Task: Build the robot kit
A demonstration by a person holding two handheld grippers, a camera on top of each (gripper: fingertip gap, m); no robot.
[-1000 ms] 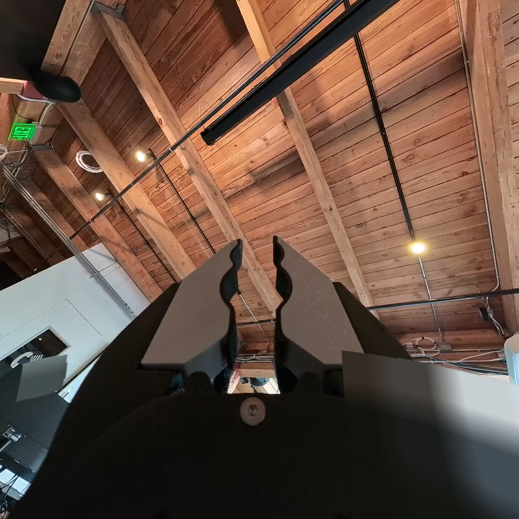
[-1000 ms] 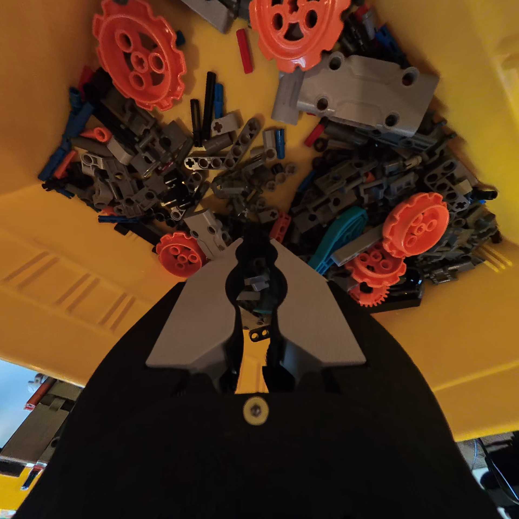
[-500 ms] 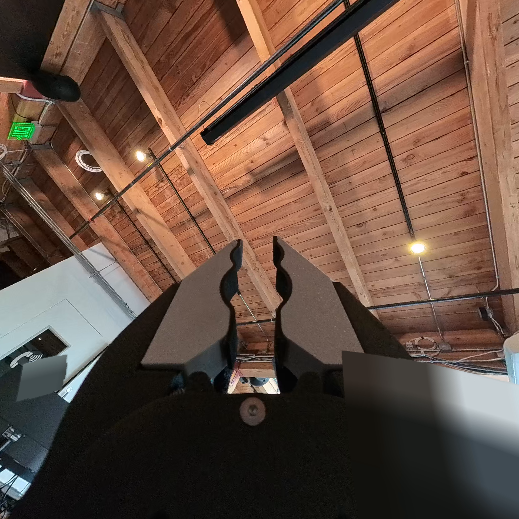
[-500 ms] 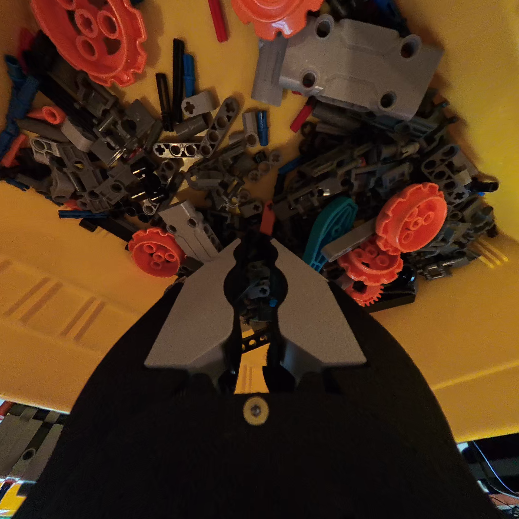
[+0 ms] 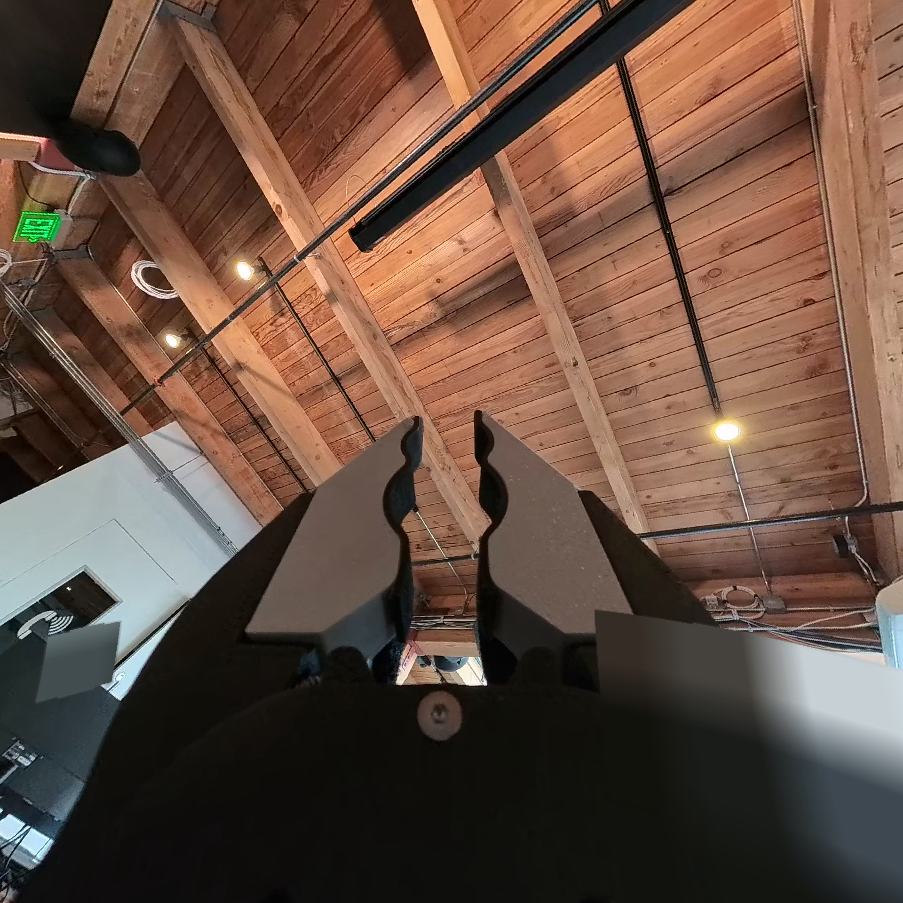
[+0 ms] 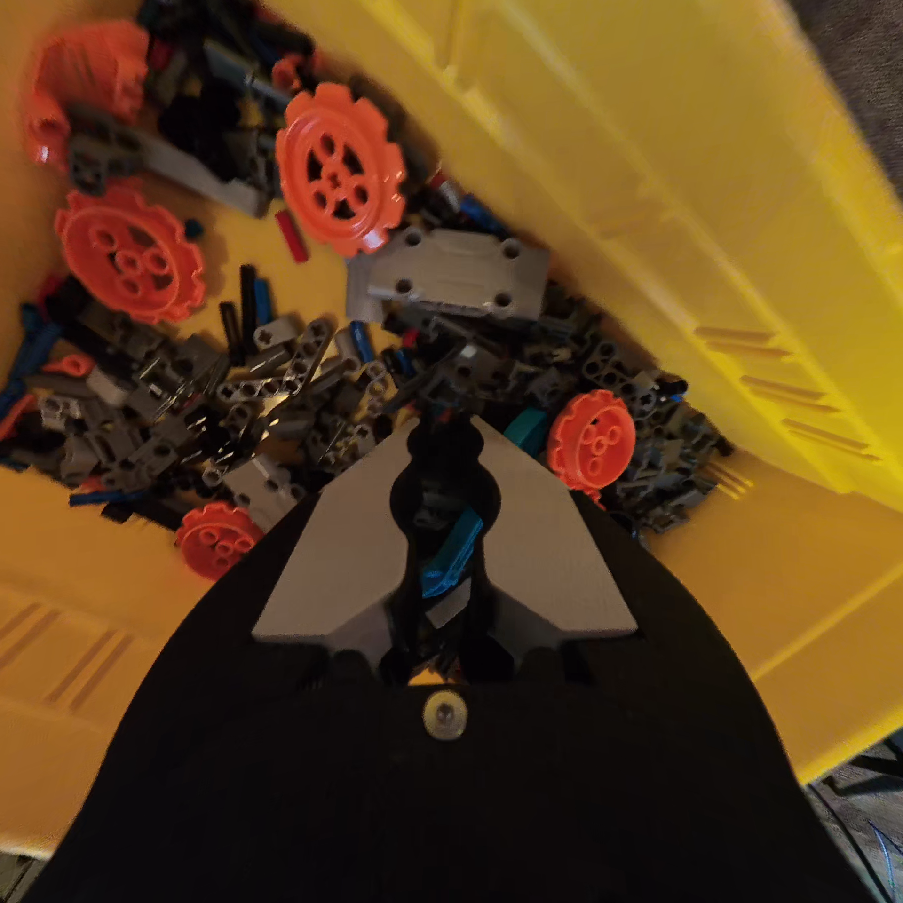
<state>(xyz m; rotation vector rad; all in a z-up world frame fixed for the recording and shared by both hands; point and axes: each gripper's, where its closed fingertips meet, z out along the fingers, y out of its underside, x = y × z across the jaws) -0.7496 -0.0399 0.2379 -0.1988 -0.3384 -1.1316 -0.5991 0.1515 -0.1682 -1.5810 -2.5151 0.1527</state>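
Yellow bin: a smooth moulded plastic tub with ribbed walls, seen from above in the right wrist view, its floor strewn with a loose heap of toy building parts. Plank ceiling: warm brown boards crossed by paler square beams, filling the left wrist view, with a long black rail running slantwise beneath it. Left tool: pointed up at the ceiling, its matte grey scalloped fingers parted by a clear gap with nothing between them. Right tool: directed down into the bin over the heap, tips nearly meeting; whether it grips a part cannot be told. Grey block: a rounded housing with corner holes, lying near the far wall. Orange wheels: toothed discs with round holes, the largest just beside the block, a smaller one to the right of the tool. Teal piece: curved, visible through the finger gap. Red pin: a short bar on bare floor.
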